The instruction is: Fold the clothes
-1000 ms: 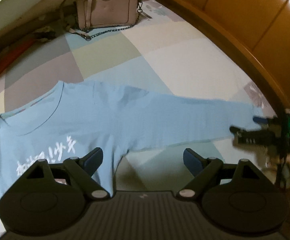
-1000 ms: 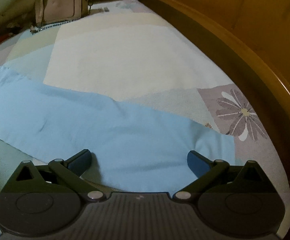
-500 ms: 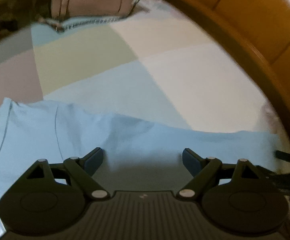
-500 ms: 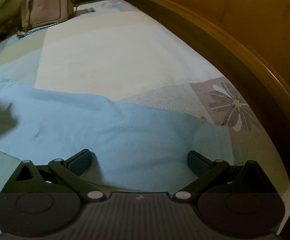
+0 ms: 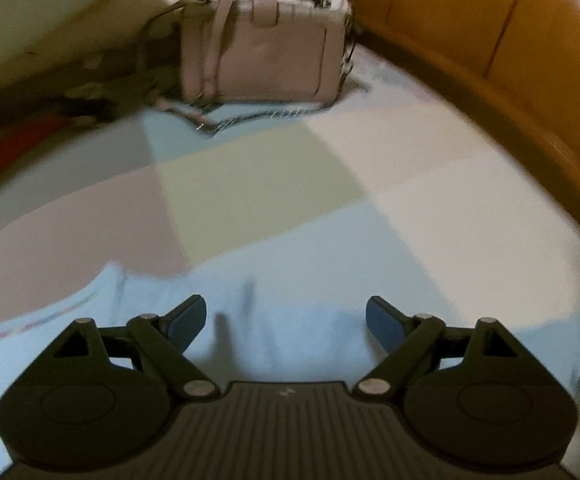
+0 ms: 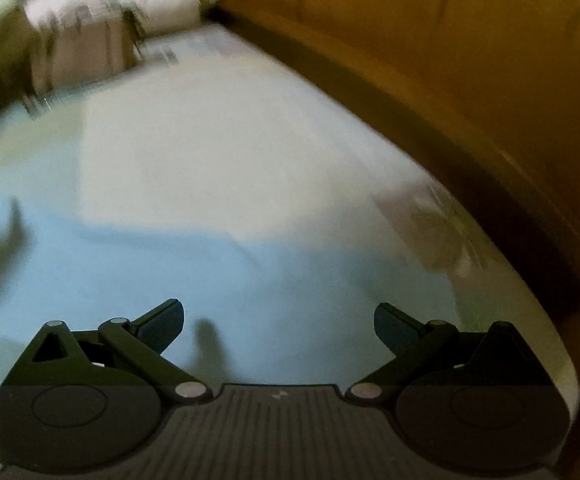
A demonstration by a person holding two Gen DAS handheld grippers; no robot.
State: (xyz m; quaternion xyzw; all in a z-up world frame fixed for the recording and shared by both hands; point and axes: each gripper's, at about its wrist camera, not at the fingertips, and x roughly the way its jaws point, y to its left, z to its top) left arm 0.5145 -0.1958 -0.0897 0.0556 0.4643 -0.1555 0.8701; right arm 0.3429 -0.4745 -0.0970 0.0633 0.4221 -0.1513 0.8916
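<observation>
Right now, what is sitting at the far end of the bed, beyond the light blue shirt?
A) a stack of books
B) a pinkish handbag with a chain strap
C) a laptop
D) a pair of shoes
B: the left wrist view shows a pinkish handbag resting on the patchwork bedsheet beyond the light blue shirt.

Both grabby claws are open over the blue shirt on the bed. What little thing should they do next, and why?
Probably lower both and close the jaws on the cloth. The left gripper and right gripper hang open over the light blue shirt with nothing held, so folding likely can't start until each pinches some fabric.
</observation>
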